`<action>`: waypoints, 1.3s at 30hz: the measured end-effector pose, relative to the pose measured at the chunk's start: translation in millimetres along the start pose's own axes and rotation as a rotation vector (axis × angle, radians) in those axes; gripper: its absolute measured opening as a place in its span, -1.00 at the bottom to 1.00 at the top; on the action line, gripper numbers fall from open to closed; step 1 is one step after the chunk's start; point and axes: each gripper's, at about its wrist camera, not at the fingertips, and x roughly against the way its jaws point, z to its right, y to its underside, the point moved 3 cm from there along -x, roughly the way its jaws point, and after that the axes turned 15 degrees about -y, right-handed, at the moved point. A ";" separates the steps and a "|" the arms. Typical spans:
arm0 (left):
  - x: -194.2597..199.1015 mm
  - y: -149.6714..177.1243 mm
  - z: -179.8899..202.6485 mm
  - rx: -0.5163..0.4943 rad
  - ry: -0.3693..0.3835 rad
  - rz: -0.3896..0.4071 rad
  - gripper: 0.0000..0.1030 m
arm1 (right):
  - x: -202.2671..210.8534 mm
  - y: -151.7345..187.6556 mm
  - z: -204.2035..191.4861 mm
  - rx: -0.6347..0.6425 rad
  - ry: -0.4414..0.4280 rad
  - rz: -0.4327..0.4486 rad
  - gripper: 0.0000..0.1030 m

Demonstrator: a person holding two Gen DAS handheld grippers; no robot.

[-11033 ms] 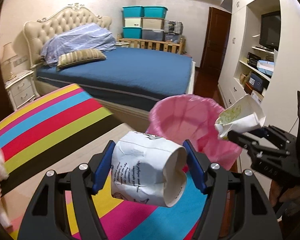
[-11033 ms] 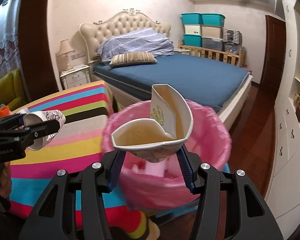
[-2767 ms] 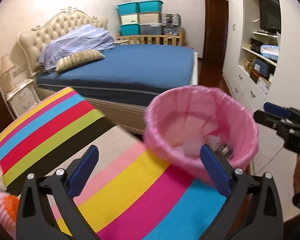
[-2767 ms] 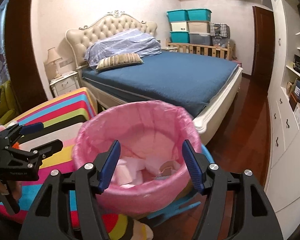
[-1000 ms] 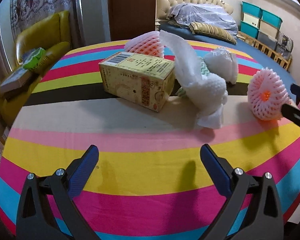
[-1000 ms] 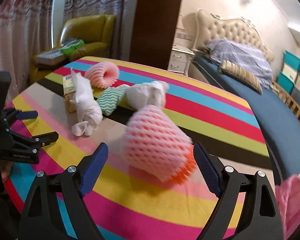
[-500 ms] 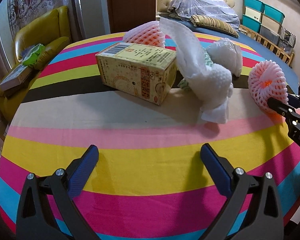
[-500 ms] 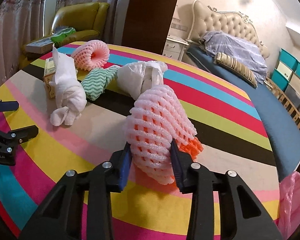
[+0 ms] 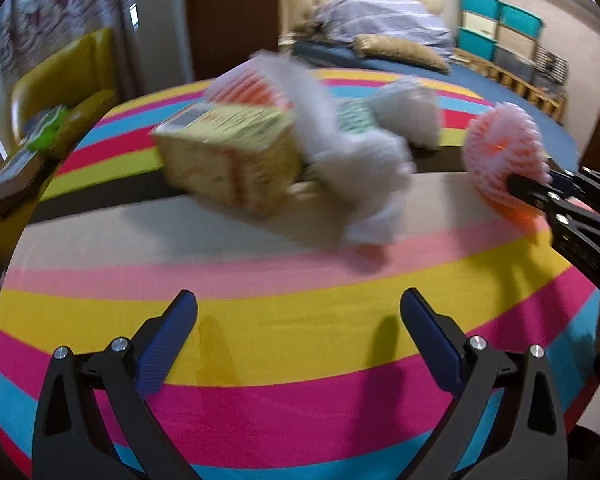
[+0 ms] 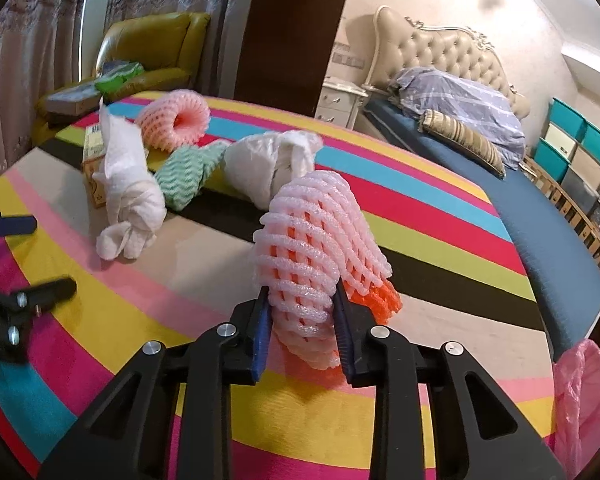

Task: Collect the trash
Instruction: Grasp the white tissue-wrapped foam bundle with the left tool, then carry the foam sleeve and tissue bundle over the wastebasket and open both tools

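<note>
My right gripper [image 10: 302,312] is shut on a pink and orange foam fruit net [image 10: 316,248], which also shows at the right of the left wrist view [image 9: 504,160]. My left gripper [image 9: 298,334] is open and empty above the striped table [image 9: 300,320]. Ahead of it lie a yellow carton [image 9: 228,160], a white foam wrap [image 9: 364,160], a second pink foam net [image 10: 176,120], a green zigzag cloth [image 10: 184,176] and a crumpled white bag [image 10: 268,164]. The pink bin liner [image 10: 584,404] shows at the right edge.
The round table's edge [image 10: 532,308] runs close to a blue bed [image 10: 540,224]. A yellow armchair [image 10: 148,52] with books stands behind the table at the left. A white nightstand [image 10: 340,100] sits by the bed.
My right gripper has closed tighter on the pink foam net. My left gripper has moved closer to the carton and white wrap, and its view is blurred.
</note>
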 end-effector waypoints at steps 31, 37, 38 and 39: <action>8.5 -19.9 32.8 0.066 0.062 0.060 -0.38 | 16.5 5.3 18.9 -0.121 -0.056 0.065 -0.46; 23.4 -10.1 32.8 0.055 0.084 0.105 -0.37 | 34.8 15.3 -4.8 -0.065 -0.076 0.061 -0.46; 25.9 -8.2 34.7 0.050 0.087 0.109 -0.37 | 37.9 17.7 -6.9 -0.063 -0.081 0.064 -0.46; 27.8 -6.6 37.2 0.045 0.089 0.112 -0.37 | 41.0 19.7 -8.8 -0.061 -0.082 0.066 -0.46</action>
